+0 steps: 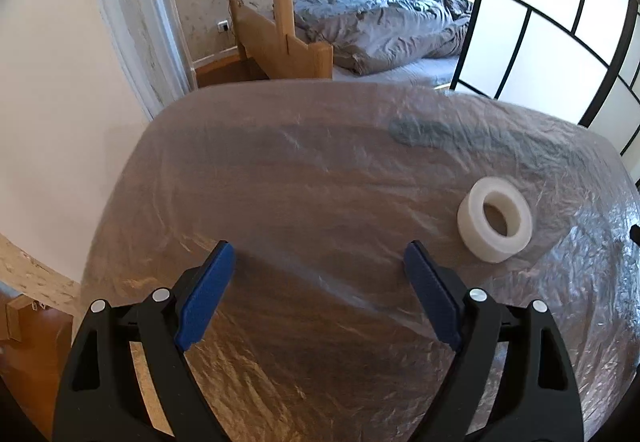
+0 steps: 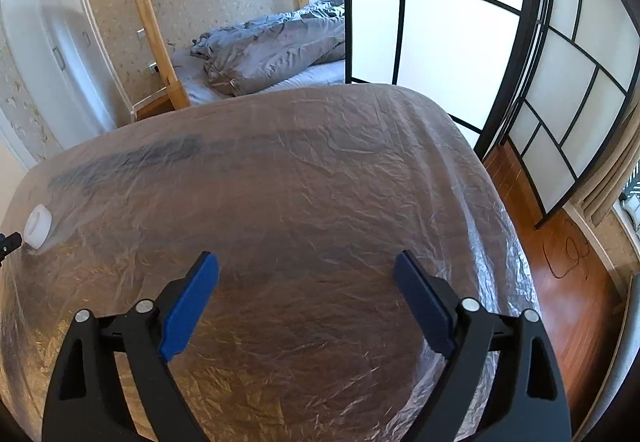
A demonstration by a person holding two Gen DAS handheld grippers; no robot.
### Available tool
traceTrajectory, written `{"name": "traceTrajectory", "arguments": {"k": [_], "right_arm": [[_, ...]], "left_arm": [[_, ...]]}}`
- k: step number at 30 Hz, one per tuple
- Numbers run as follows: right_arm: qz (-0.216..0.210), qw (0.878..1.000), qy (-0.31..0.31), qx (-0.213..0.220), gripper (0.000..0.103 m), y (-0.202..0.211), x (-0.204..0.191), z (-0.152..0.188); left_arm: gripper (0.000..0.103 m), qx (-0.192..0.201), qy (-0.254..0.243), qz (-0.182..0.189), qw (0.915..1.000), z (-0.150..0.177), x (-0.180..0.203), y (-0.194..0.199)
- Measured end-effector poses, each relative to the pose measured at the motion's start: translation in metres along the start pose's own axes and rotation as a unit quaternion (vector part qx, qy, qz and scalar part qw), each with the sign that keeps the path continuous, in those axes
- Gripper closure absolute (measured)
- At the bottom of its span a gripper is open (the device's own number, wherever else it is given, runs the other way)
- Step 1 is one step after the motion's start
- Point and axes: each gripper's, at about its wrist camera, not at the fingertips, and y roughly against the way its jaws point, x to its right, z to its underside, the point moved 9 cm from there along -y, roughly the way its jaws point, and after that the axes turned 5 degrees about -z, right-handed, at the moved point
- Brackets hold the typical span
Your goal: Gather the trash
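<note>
A white roll of tape (image 1: 495,220) lies flat on a table (image 1: 280,182) covered with crinkled clear plastic sheet. It sits ahead and to the right of my left gripper (image 1: 320,254), which is open and empty above the table. The roll also shows in the right wrist view (image 2: 38,226) at the far left edge. My right gripper (image 2: 306,264) is open and empty over the table's middle, well right of the roll. A dark smudge (image 1: 424,132) shows under the plastic at the far side.
A wooden bunk bed (image 1: 280,42) with a grey duvet (image 1: 392,30) stands beyond the table. A black-framed white screen (image 2: 460,42) stands at the right. Wooden floor with a cable (image 2: 568,254) lies right of the table. A white wall (image 1: 60,102) is at the left.
</note>
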Motion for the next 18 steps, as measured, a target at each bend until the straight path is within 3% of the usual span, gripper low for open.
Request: {"name": "traceTrajectory", "arguments": {"k": [2,5,9,18], "right_arm": [[0.002,1.000,0.004,-0.003,0.010,-0.0016,-0.0029,0.0007],[0.013,1.000,-0.006,-0.006,0.004,-0.0024,-0.0026,0.0026],[0.037,0.999,0.005,-0.015,0.004,-0.0067,-0.0059,0.0039],[0.035,0.999,0.004,-0.015,0.004,-0.0074,-0.0053,0.0033]], "left_arm": [[0.002,0.004,0.001,-0.009,1.0000,0.0012,-0.0026,-0.0018],[0.001,-0.003,0.020,0.001,0.9998,0.0021,-0.0071,-0.0040],[0.001,-0.003,0.019,0.002,0.9998,0.0015,-0.0071,-0.0040],[0.001,-0.003,0.019,0.002,0.9998,0.0013,-0.0076,-0.0044]]}}
